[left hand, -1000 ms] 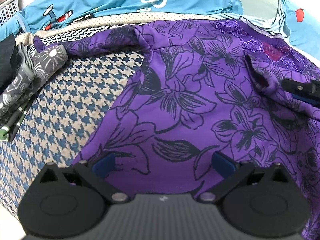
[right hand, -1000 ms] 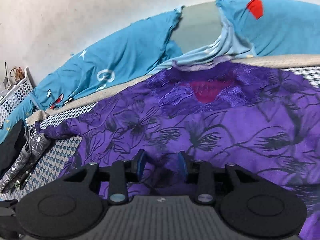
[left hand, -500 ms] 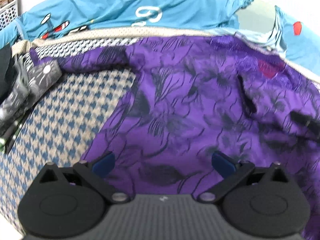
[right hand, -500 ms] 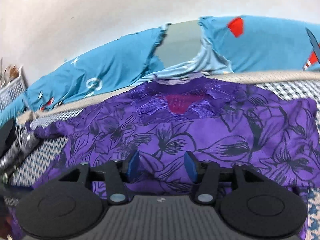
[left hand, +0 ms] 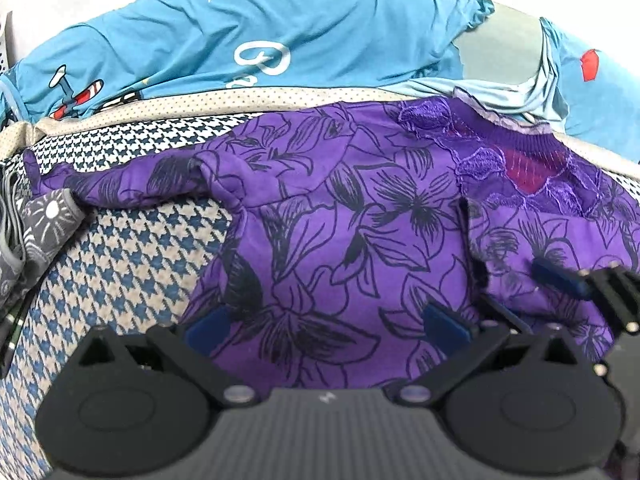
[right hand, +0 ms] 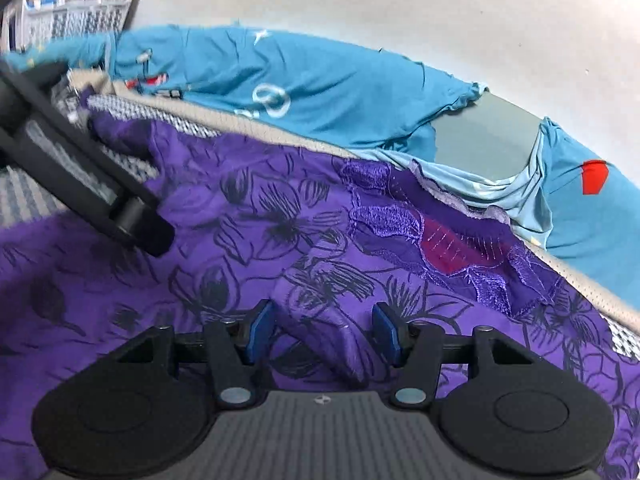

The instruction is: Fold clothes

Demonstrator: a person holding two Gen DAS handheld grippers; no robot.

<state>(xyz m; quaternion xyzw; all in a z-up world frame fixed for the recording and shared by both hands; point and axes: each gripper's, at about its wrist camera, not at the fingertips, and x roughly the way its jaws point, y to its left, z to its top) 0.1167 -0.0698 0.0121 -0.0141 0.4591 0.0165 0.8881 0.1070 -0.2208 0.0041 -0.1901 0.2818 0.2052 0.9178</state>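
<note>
Purple flowered top spread flat on the houndstooth bed cover, collar toward the blue sheet. Left tongs wide apart over the cloth, pinching nothing. Right tongs closing, a raised fold of the top between the blue pads, not yet pressed. Only from the left wrist: grey patterned garment at the bed's edge. Only from the right wrist: white basket by the wall.

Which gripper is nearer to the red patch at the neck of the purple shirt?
Right. The right gripper, jaws closing around a raised fold, sits just below the red patch of the purple shirt. The left gripper is open over the shirt's lower body, farther away.
</note>
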